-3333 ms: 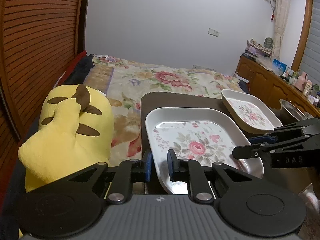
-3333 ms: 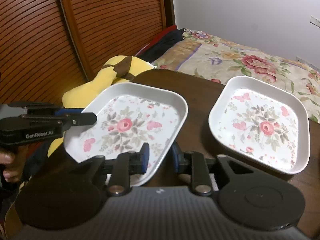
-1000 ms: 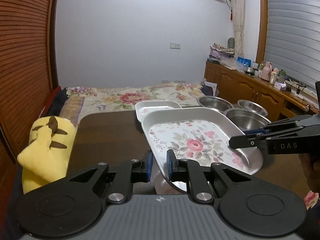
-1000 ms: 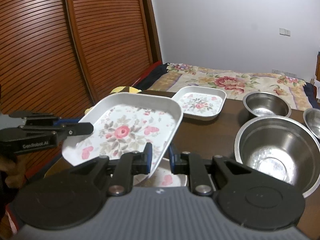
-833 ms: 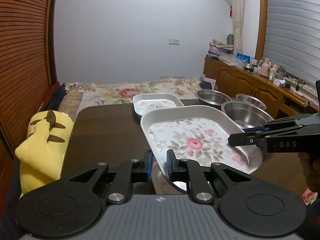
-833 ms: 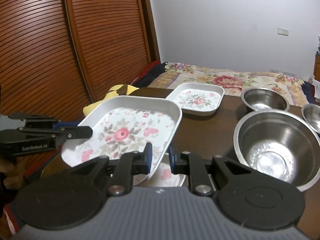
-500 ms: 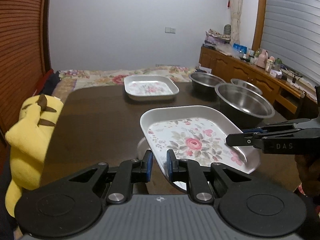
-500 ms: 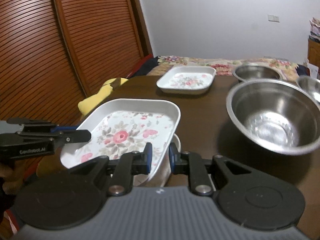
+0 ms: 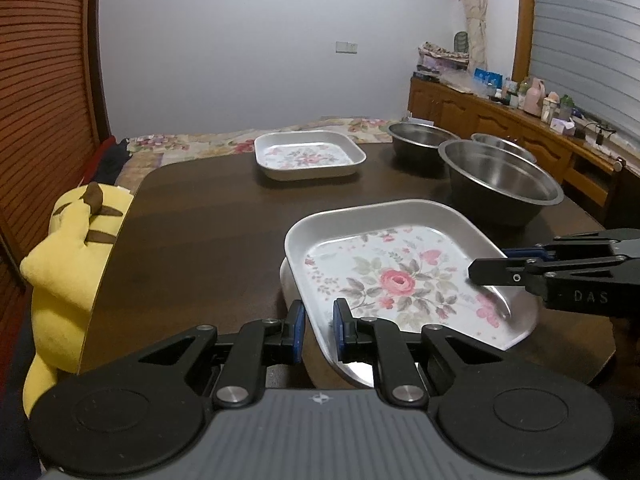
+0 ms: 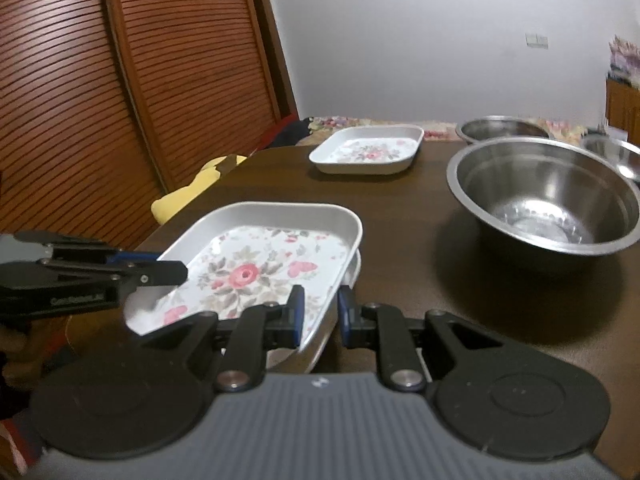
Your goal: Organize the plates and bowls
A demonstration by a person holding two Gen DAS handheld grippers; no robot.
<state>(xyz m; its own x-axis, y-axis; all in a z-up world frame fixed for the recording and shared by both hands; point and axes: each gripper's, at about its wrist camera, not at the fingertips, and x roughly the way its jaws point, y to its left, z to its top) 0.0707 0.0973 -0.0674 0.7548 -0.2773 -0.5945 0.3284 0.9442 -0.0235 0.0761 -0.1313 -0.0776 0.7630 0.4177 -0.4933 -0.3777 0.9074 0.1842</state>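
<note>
Plates first: the square white metal plate with a rose print (image 9: 404, 276) sits at the lower centre of the left wrist view, pinched at two edges. The left gripper (image 9: 319, 326) is clamped on its near-left rim and the right gripper (image 10: 319, 310) on the opposite rim, each with blue pads (image 9: 298, 326) tight against the thin wall. A second ago this plate hung high above the dark brown wooden table (image 9: 200, 216), tilted, with open air below it; since then both hands have brought it down and levelled it, so it now lies just over a pale dish (image 9: 285, 280) whose edge peeks out at its left side. Whether it already rests on that dish I cannot tell. My reading is that the stacking step is nearly finished, with release likely next.

Counting: three flowered plates at most, namely the held one, the one beneath it, and another square floral plate (image 9: 310, 154) well apart at the upper centre. Three round stainless steel bowls stand at the upper right: a large one (image 9: 500, 180) nearest, a smaller one (image 9: 422, 136) behind it, and a third (image 9: 502, 146) partly hidden. A yellow plush toy (image 9: 72, 256) lies at the left edge, beside the table.
</note>
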